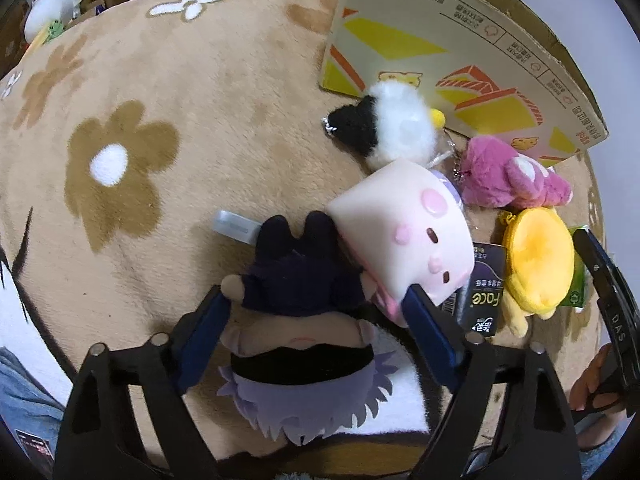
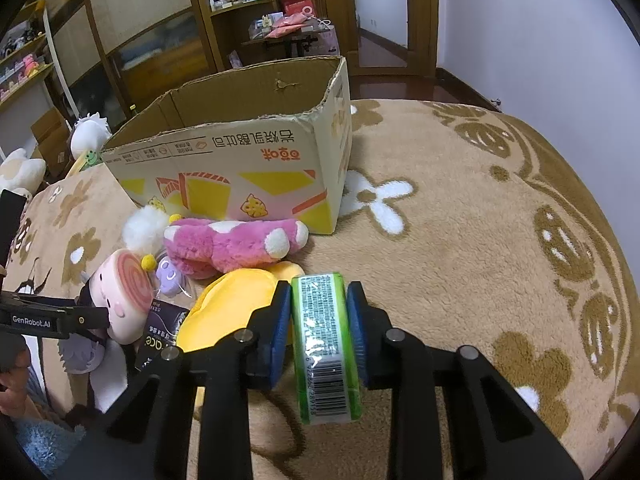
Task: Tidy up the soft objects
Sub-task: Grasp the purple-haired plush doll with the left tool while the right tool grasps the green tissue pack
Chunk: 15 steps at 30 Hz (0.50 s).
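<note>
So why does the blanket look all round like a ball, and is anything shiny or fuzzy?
Left wrist view: the fisheye lens bends the flat blanket into a dome, with dark corners; the doll between the gripper's fingers looks soft, being so close. Right wrist view: the box edges curve too, and the green packet has glare on its wrapper; the far shelves are dim.

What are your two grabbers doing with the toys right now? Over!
Right gripper shut on green tissue pack. Left gripper open, straddling dark-clothed doll, not pinching yet. Pink-spotted cube squishy crowds its right finger. Cardboard box open beyond.
</note>
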### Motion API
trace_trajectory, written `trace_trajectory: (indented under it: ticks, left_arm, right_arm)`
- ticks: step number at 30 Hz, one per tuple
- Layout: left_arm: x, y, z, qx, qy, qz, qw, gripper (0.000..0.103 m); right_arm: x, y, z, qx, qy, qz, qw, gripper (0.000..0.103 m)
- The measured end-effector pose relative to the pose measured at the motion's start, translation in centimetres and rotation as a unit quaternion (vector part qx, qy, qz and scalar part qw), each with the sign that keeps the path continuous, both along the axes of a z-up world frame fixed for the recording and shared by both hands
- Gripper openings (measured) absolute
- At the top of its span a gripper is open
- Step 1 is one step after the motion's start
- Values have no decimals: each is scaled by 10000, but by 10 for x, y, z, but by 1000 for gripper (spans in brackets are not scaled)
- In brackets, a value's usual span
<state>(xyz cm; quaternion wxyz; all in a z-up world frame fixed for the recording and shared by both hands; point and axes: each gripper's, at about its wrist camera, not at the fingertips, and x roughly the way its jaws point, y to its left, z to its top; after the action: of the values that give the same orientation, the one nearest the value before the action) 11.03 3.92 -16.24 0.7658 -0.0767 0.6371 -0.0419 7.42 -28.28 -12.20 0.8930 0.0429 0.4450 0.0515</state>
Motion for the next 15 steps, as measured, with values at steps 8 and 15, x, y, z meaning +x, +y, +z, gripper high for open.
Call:
trace_trajectory:
  ticks: [8,15]
  left_arm:
    - [-11,-9,7,117,-201,-129,9996,75]
    - [-21,-17,14,212,-174,-315,9991,74]
  right_arm:
    - [0,-1,0,-14,-13,-7,10000,29]
    - [0,-1,1,-46,-22,-9,10000,29]
